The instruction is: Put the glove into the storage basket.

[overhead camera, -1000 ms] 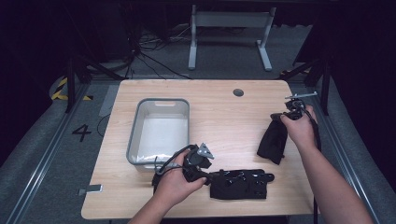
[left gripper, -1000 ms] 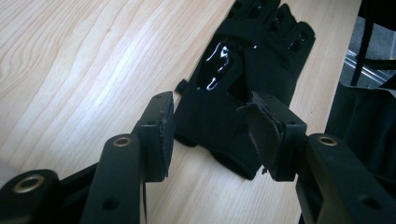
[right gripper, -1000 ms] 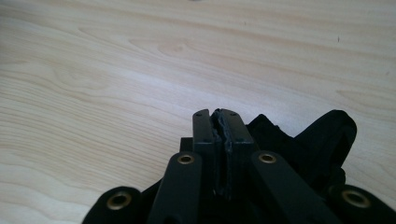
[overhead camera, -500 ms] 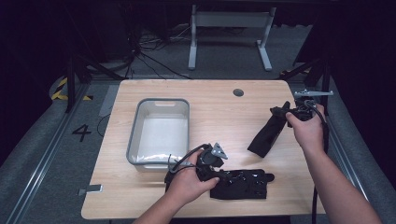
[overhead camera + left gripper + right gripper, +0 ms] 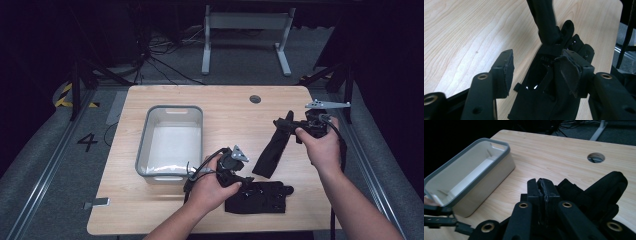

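Note:
One black glove (image 5: 257,196) lies flat near the table's front edge. My left gripper (image 5: 243,182) hovers over its wrist end. In the left gripper view the left gripper (image 5: 537,71) stands open, its jaws having just been opening; the flat glove (image 5: 544,100) lies beneath them and the pads (image 5: 505,67) do not press it. My right gripper (image 5: 289,124) is shut on a second black glove (image 5: 271,150), which hangs tilted down to the left. In the right gripper view the right gripper (image 5: 544,192) pinches the held glove's fabric (image 5: 604,187).
A grey-rimmed white bin (image 5: 172,110) stands empty on the left half of the wooden table (image 5: 225,110); its wall (image 5: 486,180) appears in the right gripper view. A cable hole (image 5: 255,99) sits near the far edge. A metal frame (image 5: 245,22) stands beyond the table.
My left gripper has moved right, over the flat glove. The right gripper has lifted its glove, which now hangs slanted instead of resting upright by the table's right side.

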